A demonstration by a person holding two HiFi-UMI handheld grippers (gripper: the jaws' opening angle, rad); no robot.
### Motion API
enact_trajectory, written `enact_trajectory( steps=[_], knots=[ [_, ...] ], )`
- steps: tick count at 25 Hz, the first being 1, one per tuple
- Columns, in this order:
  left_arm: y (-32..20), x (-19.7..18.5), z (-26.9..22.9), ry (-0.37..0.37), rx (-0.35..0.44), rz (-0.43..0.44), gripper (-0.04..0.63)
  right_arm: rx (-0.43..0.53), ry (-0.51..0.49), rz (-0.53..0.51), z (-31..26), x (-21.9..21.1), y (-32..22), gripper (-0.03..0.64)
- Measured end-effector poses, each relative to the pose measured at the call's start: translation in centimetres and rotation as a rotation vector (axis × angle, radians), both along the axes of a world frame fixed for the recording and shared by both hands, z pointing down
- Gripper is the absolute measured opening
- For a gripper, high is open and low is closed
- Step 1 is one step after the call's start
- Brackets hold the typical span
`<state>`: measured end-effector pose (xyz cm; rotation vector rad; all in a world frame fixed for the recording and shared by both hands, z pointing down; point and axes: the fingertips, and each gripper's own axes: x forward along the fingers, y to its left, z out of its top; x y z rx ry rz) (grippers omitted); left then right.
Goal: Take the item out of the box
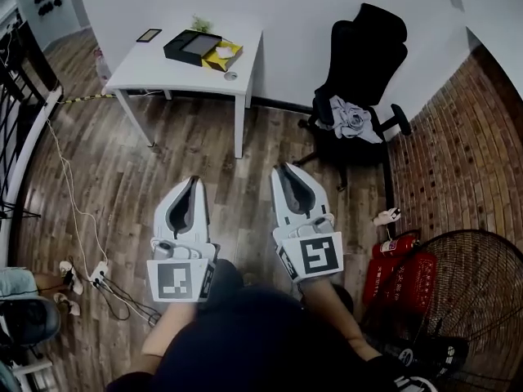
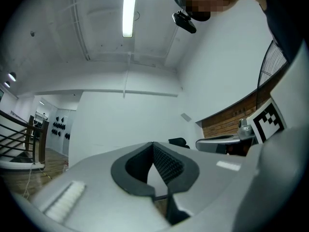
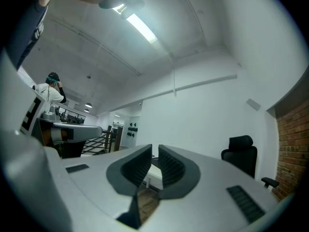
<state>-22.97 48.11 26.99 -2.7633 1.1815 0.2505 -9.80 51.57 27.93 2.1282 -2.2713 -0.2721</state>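
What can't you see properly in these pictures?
- Black box, head view: too far and small to show what is inside.
- Fan, head view: cut off by the right edge.
- White table, right gripper view: mostly hidden behind the jaws.

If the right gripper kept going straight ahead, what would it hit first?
The right gripper would likely meet the white table first, framed between its jaws across open floor; depth is unclear.
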Motion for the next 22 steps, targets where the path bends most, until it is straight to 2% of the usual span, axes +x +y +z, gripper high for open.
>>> enact_trajectory(
  steps=[3, 4, 5, 6, 10, 16, 20, 22],
  knots=[
    [-2.0, 0.0, 0.5, -0.002, -0.010, -0.013, 0.011, -0.018, 0.002, -0.010, 0.6, 0.3, -1.8, 0.014],
    [-2.8, 0.1, 0.7, -0.003, -0.014, -0.017, 0.011, -0.026, 0.001, -0.012, 0.8, 0.4, -2.6, 0.028],
    [-3.8, 0.2, 0.9, -0.002, -0.019, -0.020, 0.011, -0.033, 0.001, -0.012, 1.0, 0.7, -3.4, 0.087],
    [-4.8, 0.3, 1.1, 0.000, -0.023, -0.022, 0.011, -0.039, 0.002, -0.011, 1.2, 1.0, -4.4, 0.094],
    [-9.9, 1.4, 1.5, 0.009, -0.014, -0.013, 0.011, -0.044, 0.013, -0.001, 1.7, 2.1, -9.5, 0.095],
    [-19.9, 3.0, 1.8, -0.032, -0.031, -0.017, 0.011, -0.038, 0.016, -0.033, 1.6, 2.7, -20.5, 0.097],
    [-26.0, 4.0, 1.7, -0.032, -0.015, 0.021, 0.011, -0.048, -0.003, -0.030, 1.9, 3.4, -27.4, 0.098],
    [-28.7, 4.3, 2.1, -0.048, -0.036, 0.033, 0.011, -0.050, -0.018, -0.023, 2.0, 3.8, -30.3, 0.098]
  ],
)
